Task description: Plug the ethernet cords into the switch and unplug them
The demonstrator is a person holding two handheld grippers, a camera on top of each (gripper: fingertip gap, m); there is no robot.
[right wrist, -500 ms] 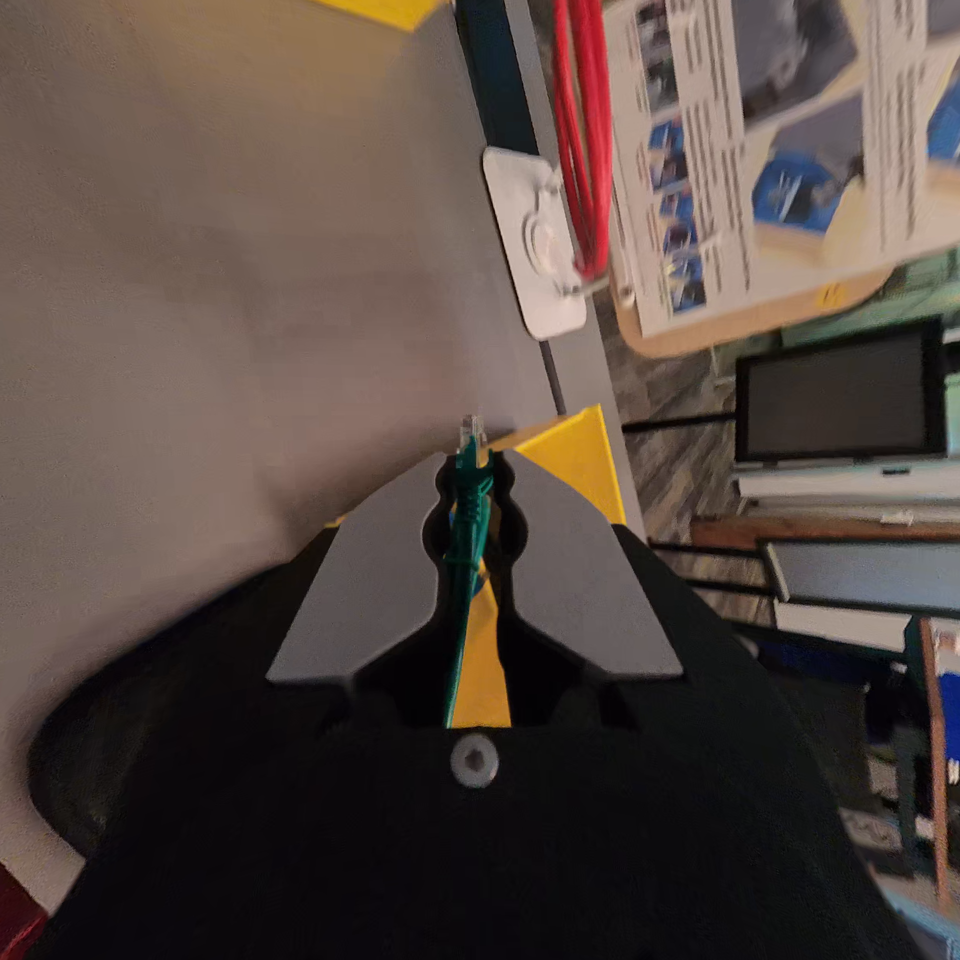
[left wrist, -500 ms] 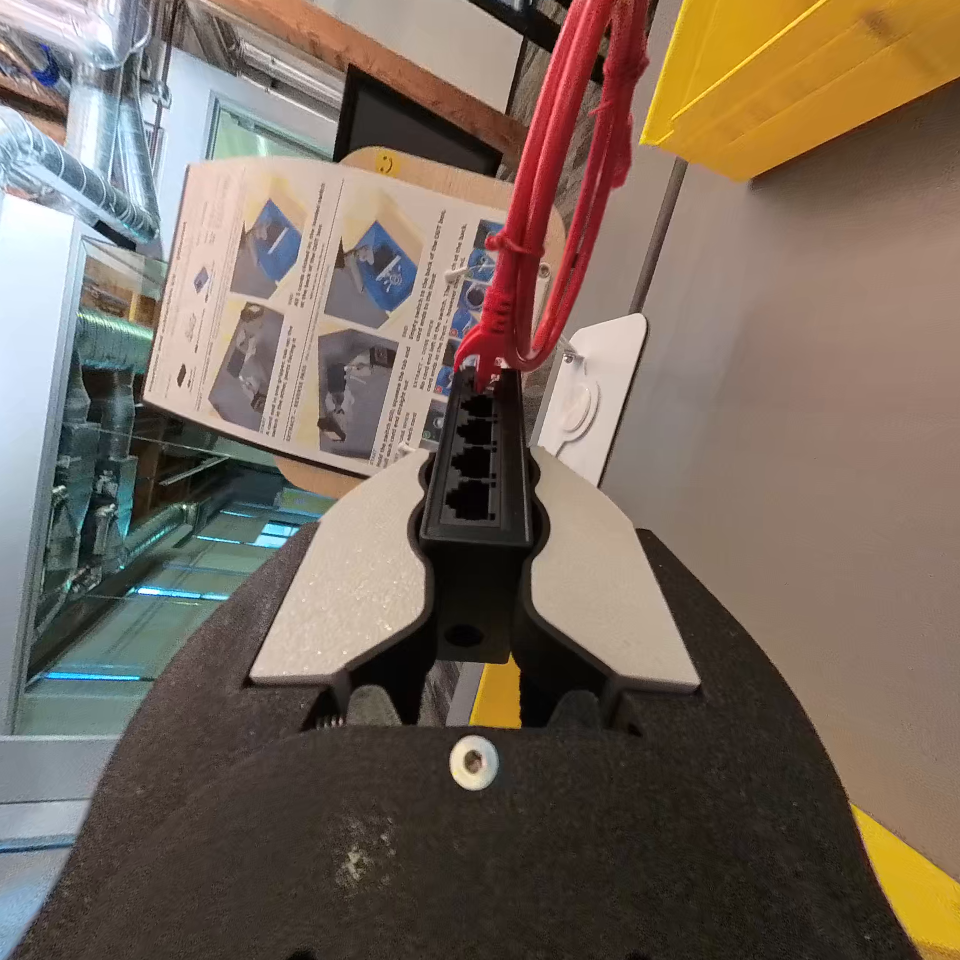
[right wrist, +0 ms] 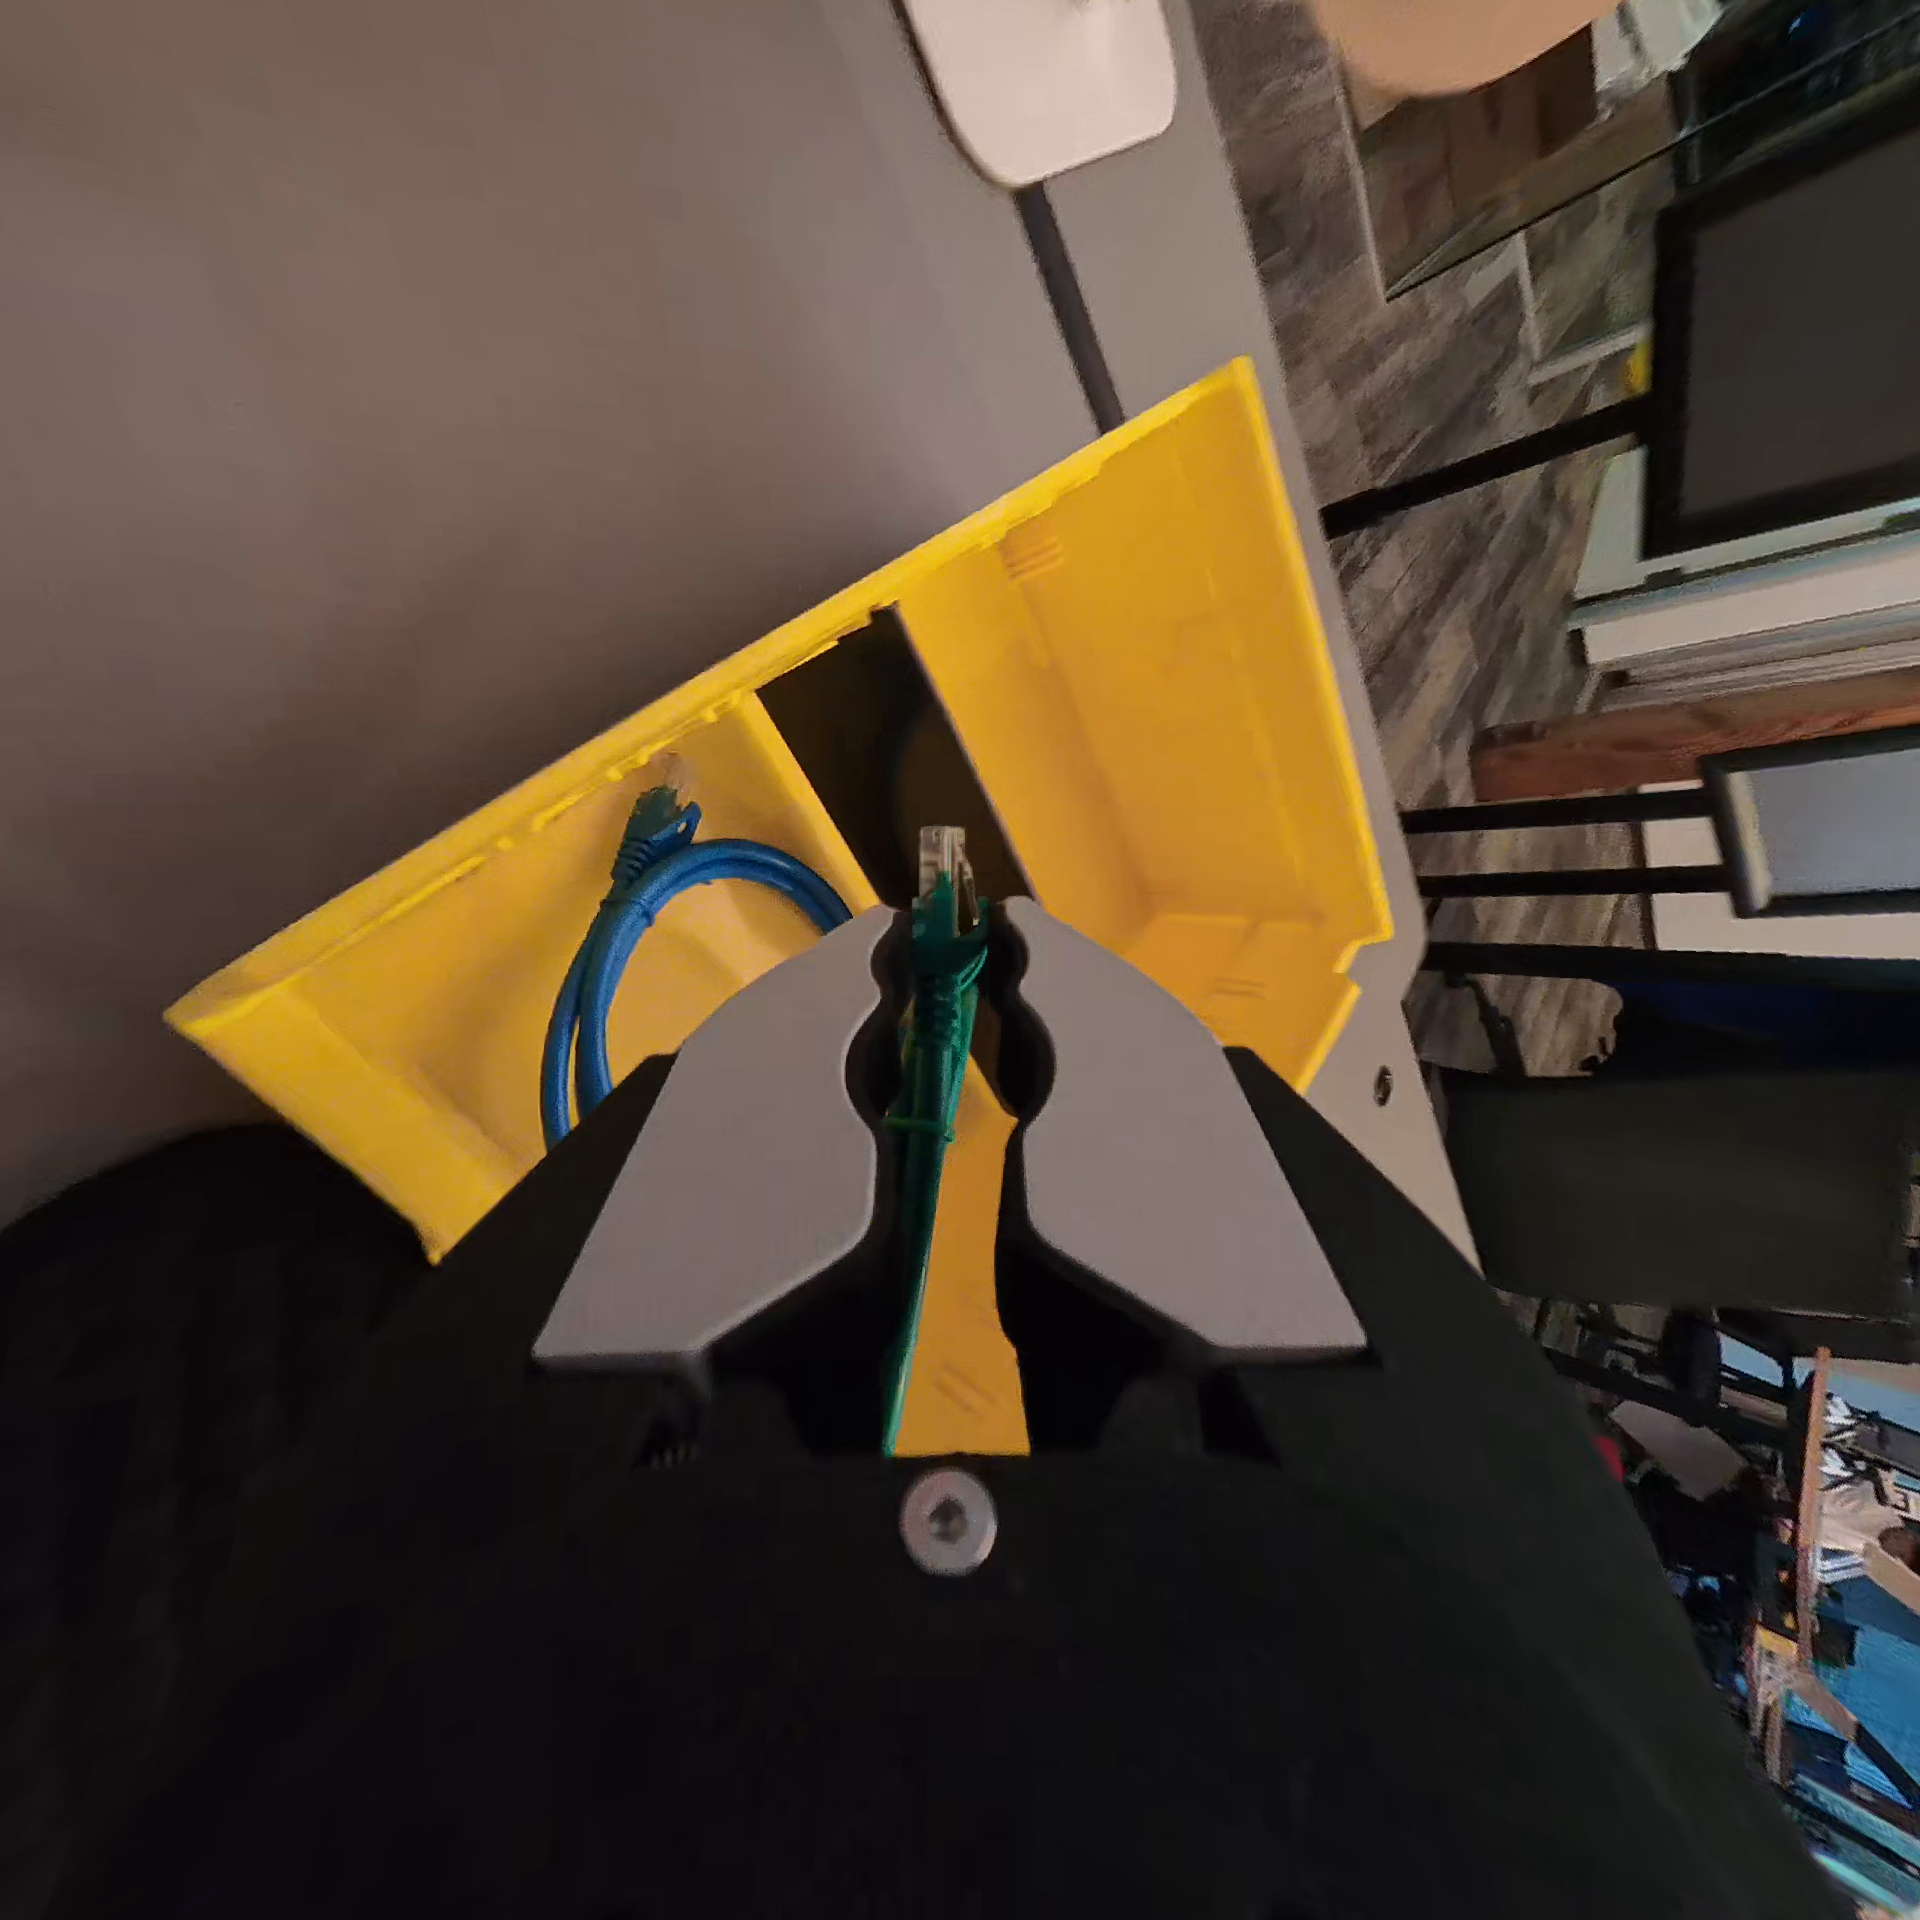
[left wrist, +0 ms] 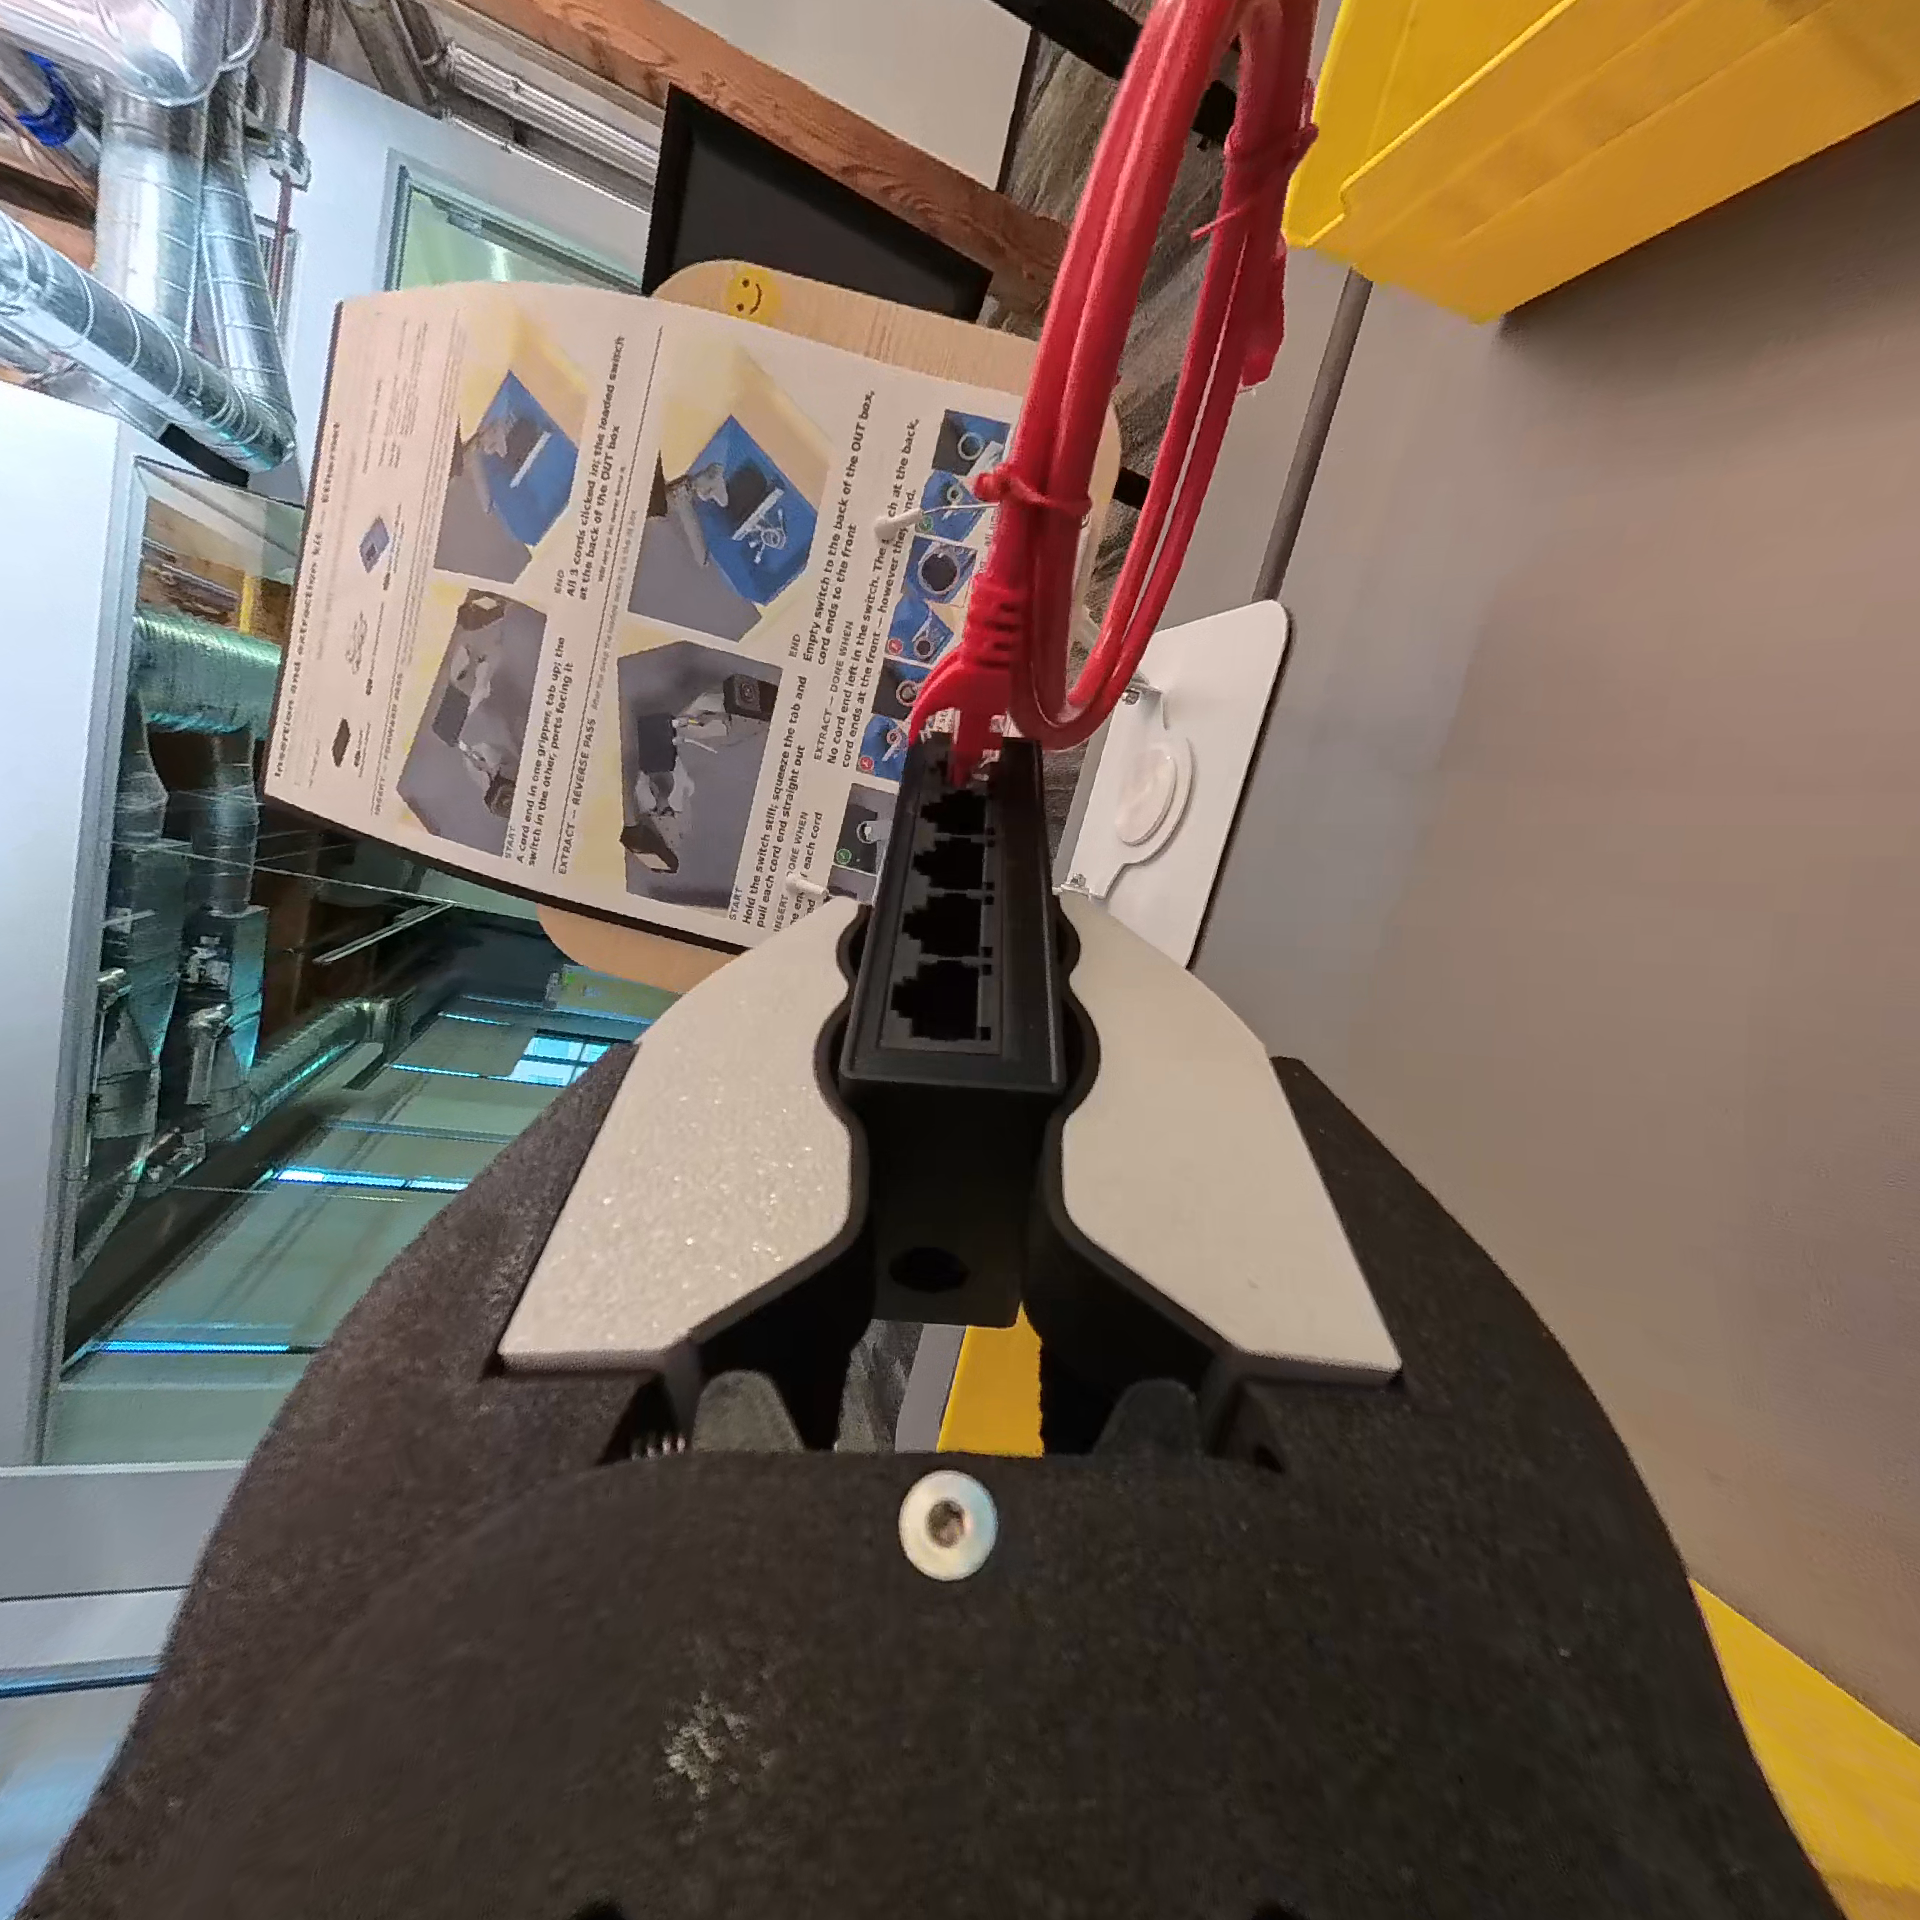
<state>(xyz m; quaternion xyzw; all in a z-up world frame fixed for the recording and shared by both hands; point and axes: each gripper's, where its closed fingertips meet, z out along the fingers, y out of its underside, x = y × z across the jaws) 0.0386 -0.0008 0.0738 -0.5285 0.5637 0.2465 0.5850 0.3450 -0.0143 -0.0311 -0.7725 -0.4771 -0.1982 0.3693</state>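
Note:
In the left wrist view my left gripper is shut on a black switch, held with its row of ports facing the camera. A red ethernet cord is plugged into the farthest port and loops away from it; the nearer ports are empty. In the right wrist view my right gripper is shut on a green ethernet cord, whose clear plug sticks out past the fingertips. A coiled blue cord lies in the left compartment of a yellow bin beyond it.
A grey table top carries the yellow bin; another yellow bin shows in the left view. A white plate and an instruction sheet on a wooden board stand past the switch. Dark monitors lie beyond the table edge. The gap from one gripper's tips to the other's is roughly 35 cm.
My right gripper has swung with the green cord so that the yellow bin with the blue cord now fills its view. My left gripper, the switch and the red cord have hardly moved.

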